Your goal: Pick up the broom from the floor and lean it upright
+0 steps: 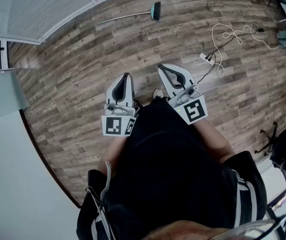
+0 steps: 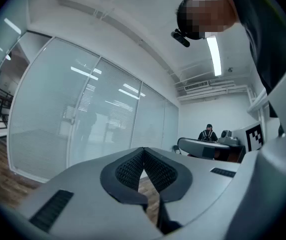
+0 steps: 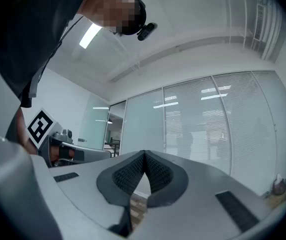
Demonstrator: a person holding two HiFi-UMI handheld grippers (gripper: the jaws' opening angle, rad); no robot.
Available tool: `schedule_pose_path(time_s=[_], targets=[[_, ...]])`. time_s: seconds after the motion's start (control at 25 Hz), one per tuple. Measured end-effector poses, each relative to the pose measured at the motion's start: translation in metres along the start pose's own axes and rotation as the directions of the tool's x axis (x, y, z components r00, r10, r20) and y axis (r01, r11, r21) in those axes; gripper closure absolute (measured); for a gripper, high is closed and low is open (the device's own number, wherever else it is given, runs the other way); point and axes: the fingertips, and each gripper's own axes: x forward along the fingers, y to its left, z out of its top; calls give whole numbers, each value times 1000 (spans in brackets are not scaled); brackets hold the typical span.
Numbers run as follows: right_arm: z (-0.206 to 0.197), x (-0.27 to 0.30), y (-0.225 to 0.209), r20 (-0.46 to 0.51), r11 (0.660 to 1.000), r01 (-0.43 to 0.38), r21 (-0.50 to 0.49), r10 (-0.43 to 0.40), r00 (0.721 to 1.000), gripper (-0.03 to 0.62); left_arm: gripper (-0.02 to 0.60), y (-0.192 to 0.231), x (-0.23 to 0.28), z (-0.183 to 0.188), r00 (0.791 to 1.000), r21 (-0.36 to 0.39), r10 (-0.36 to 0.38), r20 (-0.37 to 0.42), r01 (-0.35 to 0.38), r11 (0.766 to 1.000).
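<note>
The broom (image 1: 133,15) lies flat on the wood floor far ahead in the head view, its thin pale handle running left and its dark green head (image 1: 156,10) at the right end. My left gripper (image 1: 126,76) and right gripper (image 1: 162,67) are held level side by side in front of my body, well short of the broom. Both are shut with nothing between the pads: the left tips (image 2: 143,150) meet, and so do the right tips (image 3: 144,154). Neither gripper view shows the broom.
A glass partition wall (image 1: 43,6) curves along the far left. A white cable with a power strip (image 1: 206,58) trails over the floor at the right. Black chair legs (image 1: 270,136) and equipment stand at the right edge. A person sits at a desk (image 2: 209,134) in the distance.
</note>
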Motion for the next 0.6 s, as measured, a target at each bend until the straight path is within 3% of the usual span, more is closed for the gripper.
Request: schedule_pose_path(time_s=[0.16,0.4,0.6], targets=[[-3,9,-5,19,1000,-11,21,11,1000,577,563,15,-4,2,997,55,69,23,-70,996],[-17,19,-15,2,998,-15,68,15,1000,577,563,44,-8,-10,989,20,146,11,-147,989],[-31,27,-34,-34,996,22,87,-19,999,577,563,51,17,-25,994,-5,111,-15,-112,994]])
